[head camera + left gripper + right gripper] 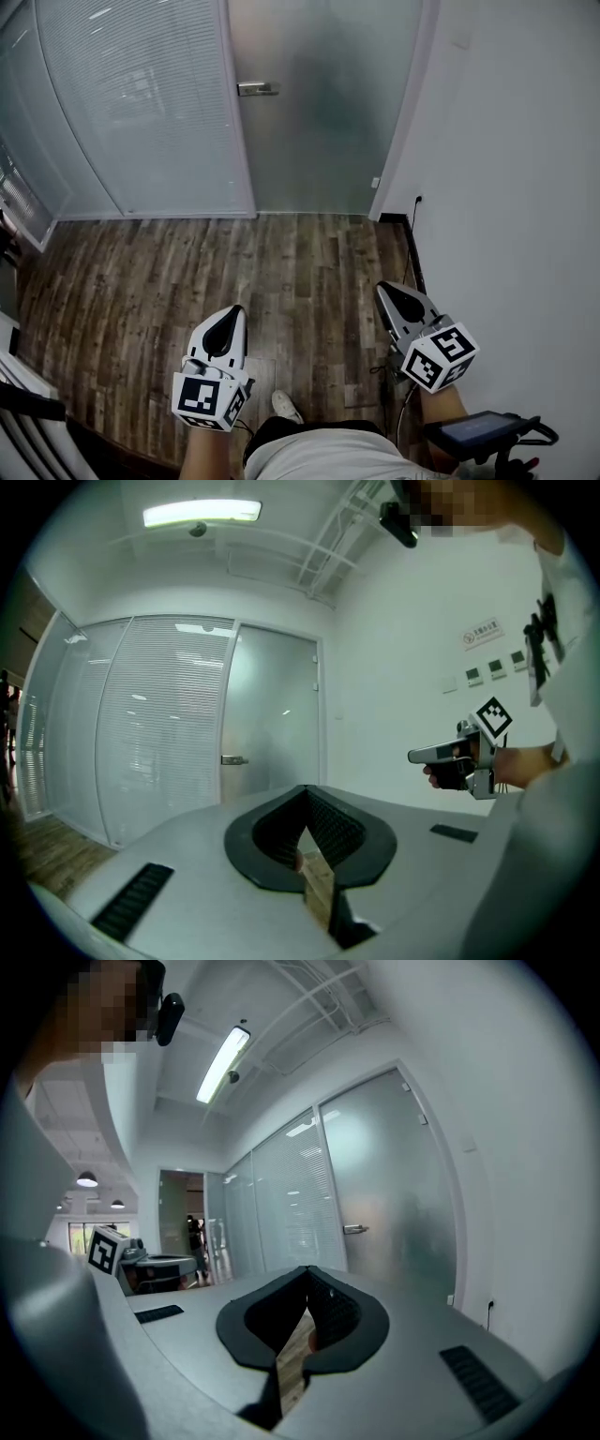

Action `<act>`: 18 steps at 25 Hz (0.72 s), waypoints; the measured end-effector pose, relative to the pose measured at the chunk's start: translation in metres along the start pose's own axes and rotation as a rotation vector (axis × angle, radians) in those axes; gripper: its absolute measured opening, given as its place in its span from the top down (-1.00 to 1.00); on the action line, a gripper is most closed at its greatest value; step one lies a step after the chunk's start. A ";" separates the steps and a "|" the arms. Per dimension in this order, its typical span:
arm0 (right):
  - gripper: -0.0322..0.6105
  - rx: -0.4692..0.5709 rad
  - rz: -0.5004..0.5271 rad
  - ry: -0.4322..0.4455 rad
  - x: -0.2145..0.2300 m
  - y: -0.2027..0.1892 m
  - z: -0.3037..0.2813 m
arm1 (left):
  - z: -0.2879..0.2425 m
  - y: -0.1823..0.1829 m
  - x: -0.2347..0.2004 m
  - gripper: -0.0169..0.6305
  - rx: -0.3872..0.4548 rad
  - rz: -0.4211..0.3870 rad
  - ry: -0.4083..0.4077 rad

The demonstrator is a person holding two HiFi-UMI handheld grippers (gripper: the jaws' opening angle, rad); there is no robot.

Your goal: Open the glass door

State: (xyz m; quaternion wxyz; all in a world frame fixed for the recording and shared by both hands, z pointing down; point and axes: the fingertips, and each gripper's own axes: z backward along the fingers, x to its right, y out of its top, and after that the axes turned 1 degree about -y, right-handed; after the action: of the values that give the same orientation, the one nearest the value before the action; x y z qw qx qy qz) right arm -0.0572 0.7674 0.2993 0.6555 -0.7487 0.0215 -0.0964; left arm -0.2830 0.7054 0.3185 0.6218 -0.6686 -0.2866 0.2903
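Frosted glass door [319, 112] stands closed at the far end of the wood floor [187, 281], its metal handle [255, 89] at its left edge. Nearer, the left gripper [234, 314] and right gripper [384, 291] point toward it, well apart from it, jaws pressed together on nothing.

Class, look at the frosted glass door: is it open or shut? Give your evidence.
Shut: the glass door sits flush in its frame, no gap showing.

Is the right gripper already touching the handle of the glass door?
No, the right gripper hangs over the wooden floor, well apart from the door handle on the frosted glass door.
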 end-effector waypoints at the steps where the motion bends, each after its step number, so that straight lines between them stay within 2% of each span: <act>1: 0.89 0.001 0.003 0.002 -0.004 0.002 -0.012 | -0.002 0.000 -0.013 0.97 0.003 -0.005 0.005; 9: 0.89 0.005 -0.003 0.011 -0.030 0.011 -0.097 | -0.024 0.006 -0.095 0.97 0.004 -0.056 0.031; 18: 0.89 -0.018 -0.012 0.009 -0.005 0.007 -0.154 | -0.075 0.007 -0.131 0.97 0.003 -0.046 0.022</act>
State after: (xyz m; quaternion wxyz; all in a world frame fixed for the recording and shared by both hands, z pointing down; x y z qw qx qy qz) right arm -0.0876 0.6169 0.3107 0.6480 -0.7543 0.0208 -0.1033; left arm -0.3148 0.5579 0.3203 0.6324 -0.6641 -0.2947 0.2687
